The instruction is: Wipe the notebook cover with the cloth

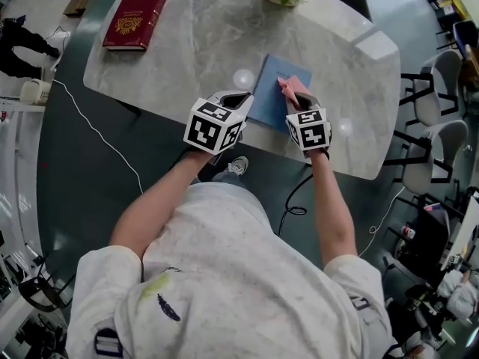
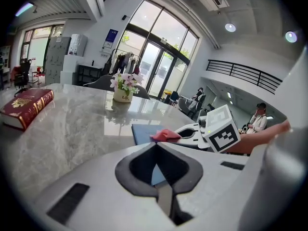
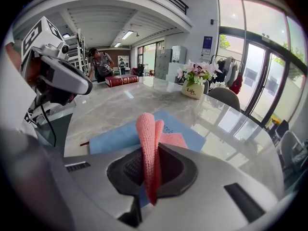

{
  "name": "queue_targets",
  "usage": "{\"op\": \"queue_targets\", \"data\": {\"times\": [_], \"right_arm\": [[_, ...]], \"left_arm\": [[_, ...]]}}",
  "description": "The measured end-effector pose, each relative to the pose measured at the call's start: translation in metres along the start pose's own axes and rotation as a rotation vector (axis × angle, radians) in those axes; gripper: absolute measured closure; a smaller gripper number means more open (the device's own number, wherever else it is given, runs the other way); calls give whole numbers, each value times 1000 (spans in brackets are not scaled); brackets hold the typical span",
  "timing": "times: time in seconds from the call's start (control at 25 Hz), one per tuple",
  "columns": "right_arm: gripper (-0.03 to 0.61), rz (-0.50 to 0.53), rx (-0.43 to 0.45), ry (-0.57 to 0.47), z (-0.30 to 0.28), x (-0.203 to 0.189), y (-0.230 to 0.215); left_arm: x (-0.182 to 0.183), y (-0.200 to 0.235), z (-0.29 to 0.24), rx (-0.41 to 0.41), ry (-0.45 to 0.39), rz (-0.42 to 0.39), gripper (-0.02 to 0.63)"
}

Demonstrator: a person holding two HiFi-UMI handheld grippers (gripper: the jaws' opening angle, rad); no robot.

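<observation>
Right tongs [image 1: 296,100] pinch the pink cloth [image 1: 291,87] on the blue notebook [image 1: 267,99]; left tongs [image 1: 241,98] rest closed alongside

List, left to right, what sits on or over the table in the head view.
red book → left gripper → blue notebook → right gripper pinching the pink cloth
</observation>
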State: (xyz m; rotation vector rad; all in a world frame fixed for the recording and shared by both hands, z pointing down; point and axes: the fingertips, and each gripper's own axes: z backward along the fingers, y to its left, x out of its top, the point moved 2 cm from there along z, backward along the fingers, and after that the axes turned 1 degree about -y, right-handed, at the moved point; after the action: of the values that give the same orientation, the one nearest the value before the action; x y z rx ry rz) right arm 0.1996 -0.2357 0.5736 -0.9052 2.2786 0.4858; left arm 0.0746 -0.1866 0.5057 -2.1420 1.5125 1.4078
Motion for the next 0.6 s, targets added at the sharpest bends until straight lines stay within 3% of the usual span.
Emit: {"op": "queue_targets", "data": {"times": [0.6], "right_arm": [[563, -58, -36, 20, 32, -25, 47]], "left_arm": [[-11, -13, 23, -49, 1, -46, 607]]}}
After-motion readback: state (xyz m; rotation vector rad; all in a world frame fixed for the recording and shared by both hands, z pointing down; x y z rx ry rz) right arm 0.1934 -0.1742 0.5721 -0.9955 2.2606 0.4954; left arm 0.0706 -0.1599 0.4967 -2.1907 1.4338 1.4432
